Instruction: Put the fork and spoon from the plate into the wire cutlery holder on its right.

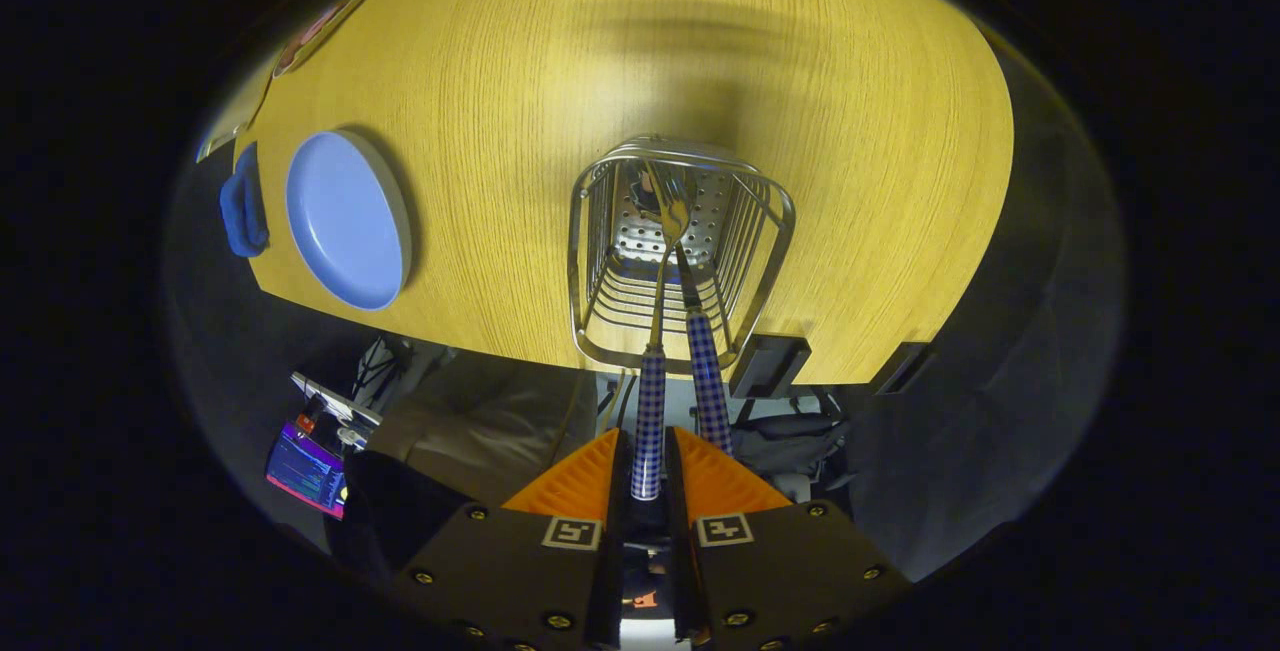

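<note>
The tool (648, 461) pinches the spoon (655, 331), bowl down inside the wire cutlery holder (600, 261) beside the fork (703, 351); the empty plate (345, 221) sits at nine o'clock, near the bench (850, 181) edge.

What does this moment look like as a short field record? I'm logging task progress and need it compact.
gripper: fingers shut on fork handle, held over the holder
fork: tines down inside the holder, checked handle between the orange fingers
second utensil: already standing in the holder, matching checked handle beside the fork
wire cutlery holder: on the wooden table, near its edge
plate: blue, left of the holder, nothing on it
progress: final piece going in, not yet released
</note>
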